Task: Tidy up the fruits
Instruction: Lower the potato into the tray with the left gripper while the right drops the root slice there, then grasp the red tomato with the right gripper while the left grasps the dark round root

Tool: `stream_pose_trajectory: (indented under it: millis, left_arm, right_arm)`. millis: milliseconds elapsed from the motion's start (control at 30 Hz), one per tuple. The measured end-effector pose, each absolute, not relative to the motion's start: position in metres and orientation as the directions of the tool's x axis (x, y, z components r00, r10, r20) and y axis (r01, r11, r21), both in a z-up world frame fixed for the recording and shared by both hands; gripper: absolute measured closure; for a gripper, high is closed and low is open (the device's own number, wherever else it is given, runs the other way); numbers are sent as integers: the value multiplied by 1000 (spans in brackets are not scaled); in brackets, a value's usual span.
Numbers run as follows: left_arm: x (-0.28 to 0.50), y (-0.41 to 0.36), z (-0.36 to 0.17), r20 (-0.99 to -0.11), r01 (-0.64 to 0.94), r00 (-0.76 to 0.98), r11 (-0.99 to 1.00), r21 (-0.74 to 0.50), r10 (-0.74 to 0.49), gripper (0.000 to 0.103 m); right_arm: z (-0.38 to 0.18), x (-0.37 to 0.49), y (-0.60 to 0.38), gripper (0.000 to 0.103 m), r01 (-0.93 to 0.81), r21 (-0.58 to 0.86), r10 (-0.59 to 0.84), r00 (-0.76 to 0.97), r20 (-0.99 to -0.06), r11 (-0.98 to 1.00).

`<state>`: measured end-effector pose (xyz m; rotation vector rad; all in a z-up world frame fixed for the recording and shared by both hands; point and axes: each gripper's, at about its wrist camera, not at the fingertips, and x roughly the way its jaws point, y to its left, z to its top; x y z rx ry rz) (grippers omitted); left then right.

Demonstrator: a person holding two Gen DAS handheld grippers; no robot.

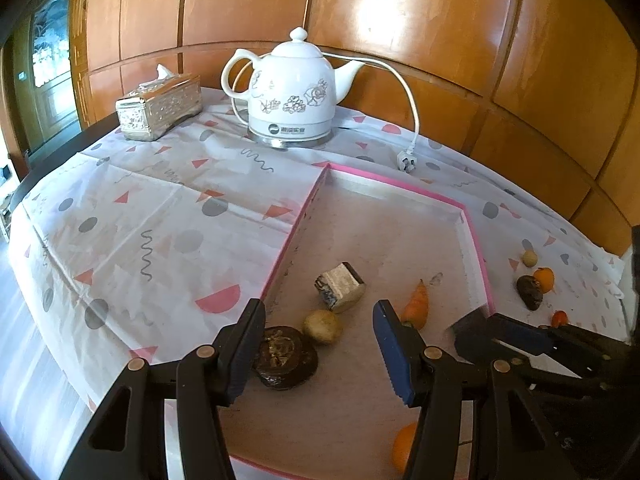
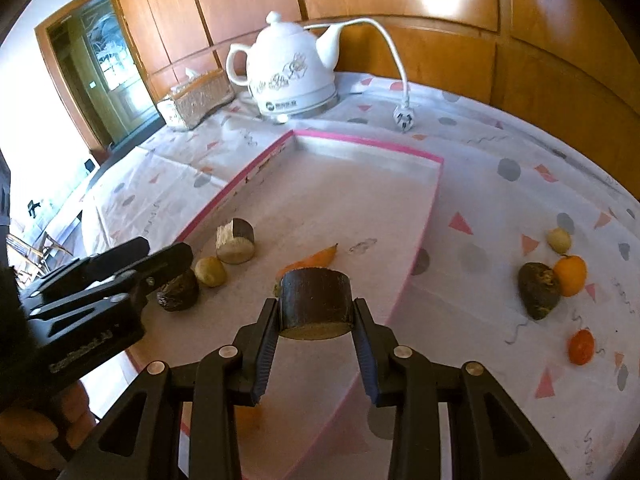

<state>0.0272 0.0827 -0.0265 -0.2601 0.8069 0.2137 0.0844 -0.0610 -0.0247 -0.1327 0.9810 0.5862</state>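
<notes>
A shallow pink-rimmed tray lies on the patterned tablecloth. In it lie a dark lumpy fruit, a small yellowish fruit, a cut cylinder piece, a carrot and an orange fruit. My left gripper is open and empty over the dark fruit. My right gripper is shut on a dark cylinder piece above the tray.
Right of the tray on the cloth lie a dark fruit, an orange fruit, a small pale fruit and a small orange-red fruit. A white kettle, its plug and a tissue box stand at the back.
</notes>
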Motion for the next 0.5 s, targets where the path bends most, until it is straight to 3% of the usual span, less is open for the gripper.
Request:
stream_pose_trajectory:
  millis: [133, 500]
  left_arm:
    - [28, 82, -28, -738, -290, 669, 945, -149, 88, 46]
    - [30, 67, -28, -740, -245, 671, 958, -150, 56, 46]
  right_arm:
    - [-28, 85, -64, 55, -501, 180, 418, 418, -807, 847]
    - [-23, 76, -106, 55, -380, 207, 386, 488, -783, 901]
